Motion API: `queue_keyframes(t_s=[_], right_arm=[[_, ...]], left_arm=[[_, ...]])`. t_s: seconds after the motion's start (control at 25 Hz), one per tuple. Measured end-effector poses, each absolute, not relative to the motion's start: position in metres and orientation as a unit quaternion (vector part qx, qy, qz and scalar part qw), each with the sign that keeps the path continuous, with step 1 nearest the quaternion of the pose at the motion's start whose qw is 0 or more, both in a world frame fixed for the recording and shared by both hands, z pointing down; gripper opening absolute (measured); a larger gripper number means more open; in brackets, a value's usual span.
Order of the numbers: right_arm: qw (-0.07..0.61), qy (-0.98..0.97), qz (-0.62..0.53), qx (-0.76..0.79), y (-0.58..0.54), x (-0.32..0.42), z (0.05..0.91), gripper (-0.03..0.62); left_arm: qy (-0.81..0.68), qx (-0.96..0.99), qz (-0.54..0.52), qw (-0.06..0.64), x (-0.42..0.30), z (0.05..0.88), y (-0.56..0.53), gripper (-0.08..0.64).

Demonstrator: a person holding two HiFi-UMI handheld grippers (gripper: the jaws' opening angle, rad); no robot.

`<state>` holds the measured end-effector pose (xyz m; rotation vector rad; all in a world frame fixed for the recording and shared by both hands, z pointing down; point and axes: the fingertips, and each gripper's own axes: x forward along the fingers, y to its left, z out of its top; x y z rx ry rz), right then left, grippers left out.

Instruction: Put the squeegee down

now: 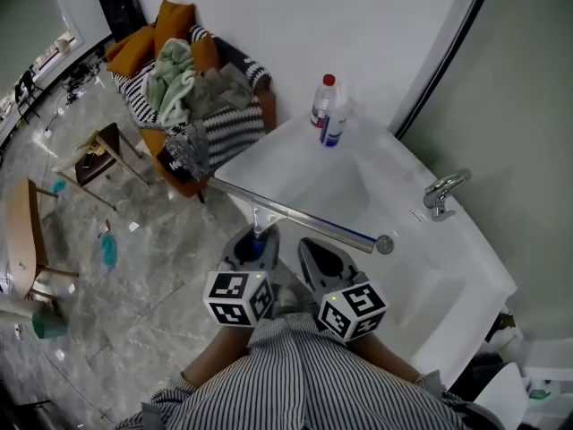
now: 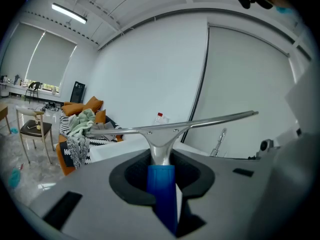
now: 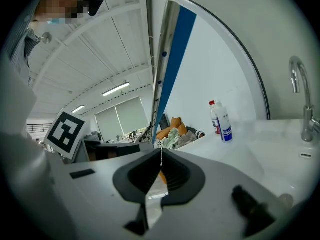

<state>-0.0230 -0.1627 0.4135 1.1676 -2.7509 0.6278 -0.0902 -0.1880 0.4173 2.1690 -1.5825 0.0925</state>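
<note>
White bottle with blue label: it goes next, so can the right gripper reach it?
Probably yes: the right gripper is empty, fingers shut, and only bare white sink lies before that bottle.

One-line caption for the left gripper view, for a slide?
Left gripper clamped on the blue handle of the squeegee, blade bar level before the white sink, bottle beyond.

Two bottles [image 1: 328, 113] stand together on the white counter [image 1: 269, 161], well apart from a chrome tap [image 1: 442, 192]. Beside the counter an orange armchair [image 1: 134, 47] is heaped with clothes [image 1: 183, 83], near a wooden chair [image 1: 97, 155] on the marble floor [image 1: 143, 285].
</note>
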Motion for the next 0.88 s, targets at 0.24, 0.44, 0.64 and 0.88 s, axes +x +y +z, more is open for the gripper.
queue_keyframes(t_s=[0.24, 0.44, 0.64, 0.88], right_arm=[[0.047, -0.9, 0.221, 0.373, -0.183, -0.016, 0.424, 0.017], [0.05, -0.895, 0.234, 0.375, -0.193, -0.007, 0.433, 0.017], [0.048, -0.891, 0.247, 0.378, -0.198, -0.007, 0.44, 0.017], [0.044, -0.888, 0.252, 0.381, -0.204, -0.016, 0.441, 0.017]], left_arm=[[-0.576, 0.783, 0.041, 0.231, -0.08, 0.425, -0.209, 0.101], [-0.578, 0.779, 0.051, 0.237, -0.074, 0.434, -0.217, 0.101], [-0.579, 0.777, 0.065, 0.238, -0.075, 0.438, -0.22, 0.101], [-0.573, 0.781, 0.072, 0.239, -0.081, 0.44, -0.228, 0.101]])
